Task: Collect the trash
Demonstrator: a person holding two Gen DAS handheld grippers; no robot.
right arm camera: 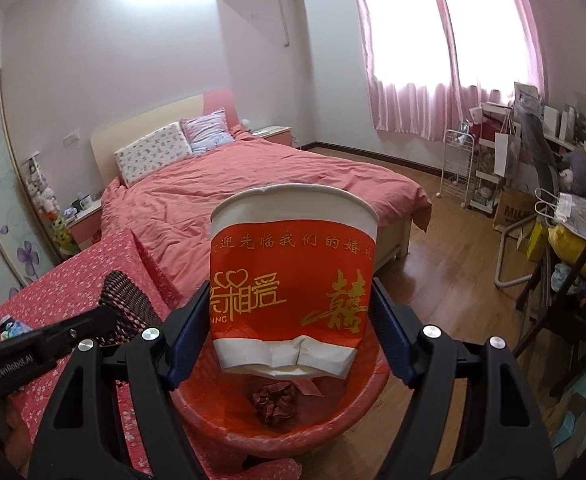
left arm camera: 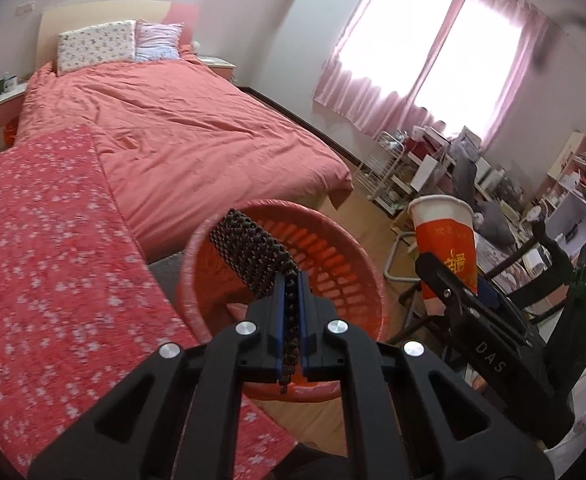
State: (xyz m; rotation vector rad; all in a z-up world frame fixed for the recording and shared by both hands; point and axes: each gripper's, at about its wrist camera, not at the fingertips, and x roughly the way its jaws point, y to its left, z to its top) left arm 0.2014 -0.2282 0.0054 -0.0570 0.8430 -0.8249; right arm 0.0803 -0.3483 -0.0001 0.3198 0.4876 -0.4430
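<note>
A: Red and white paper: that is the cup (right arm camera: 293,280) between the blue pads of my right gripper (right arm camera: 293,320). The jaws stand wide and press on its two sides. The cup is upright, its bottom edge crumpled.

B: What writing can be read on it?

A: A row of gold Chinese characters runs under the white rim. Below it are two linked hearts over larger white characters, the Latin letters "ING", and a big gold double-happiness sign. I cannot make out the smaller characters surely enough to quote them.

B: Any other lettering?

A: "GenRobot.AI" on the side of my left gripper (left arm camera: 291,300) in the right wrist view, and "DAS" on the side of my right gripper in the left wrist view.

B: And your left jaws?

A: Closed tight on a dark woven mat (left arm camera: 249,252), held by one edge; it stands up and away from the fingers.

B: Where does all this hang?

A: Both grippers tilt downward over the red plastic bin (right arm camera: 229,428) on the wooden floor (right arm camera: 445,280), beside a red flowered cloth (left arm camera: 53,248) and near the foot of the bed (left arm camera: 197,128). The cup is above the bin's mouth; crumpled reddish scraps (right arm camera: 275,400) lie at the bin's bottom.
</note>
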